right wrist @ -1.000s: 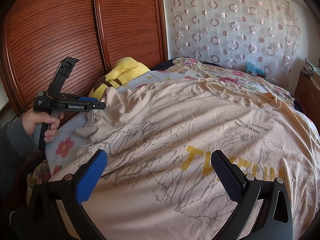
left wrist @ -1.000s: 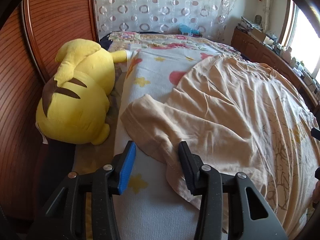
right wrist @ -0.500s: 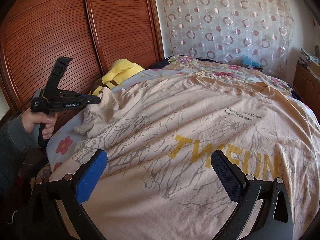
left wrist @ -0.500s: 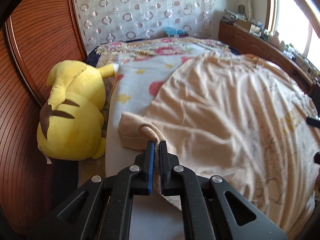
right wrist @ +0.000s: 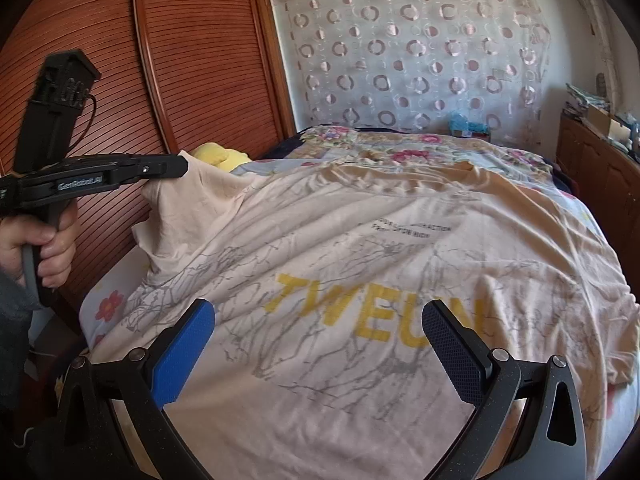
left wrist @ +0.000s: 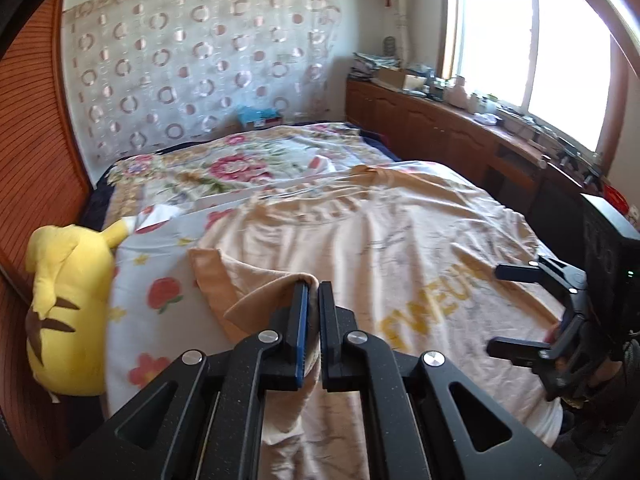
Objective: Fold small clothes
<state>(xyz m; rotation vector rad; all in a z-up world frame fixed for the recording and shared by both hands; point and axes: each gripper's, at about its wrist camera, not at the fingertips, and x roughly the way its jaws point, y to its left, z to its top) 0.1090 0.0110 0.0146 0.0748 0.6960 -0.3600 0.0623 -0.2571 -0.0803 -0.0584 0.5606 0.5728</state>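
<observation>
A peach T-shirt (right wrist: 400, 248) with yellow letters and grey branch print lies spread face up on the bed. My left gripper (left wrist: 313, 292) is shut on the shirt's left sleeve (left wrist: 256, 300) and holds it lifted off the bed; the right wrist view shows the same gripper (right wrist: 176, 166) with the sleeve (right wrist: 188, 208) hanging from it. My right gripper (right wrist: 318, 316) stands open just above the shirt's lower front, nothing between its fingers. In the left wrist view that right gripper (left wrist: 516, 308) sits at the shirt's right edge.
A yellow plush toy (left wrist: 68, 304) lies at the bed's left edge against the brown slatted wardrobe doors (right wrist: 120, 100). A floral bedspread (left wrist: 224, 168) covers the far end. Wooden cabinets (left wrist: 460, 136) with clutter run under the window on the right.
My left gripper closed on the sleeve, then rose and swung right, lifting the sleeve off the bed. The right gripper stayed open and shifted only slightly.
</observation>
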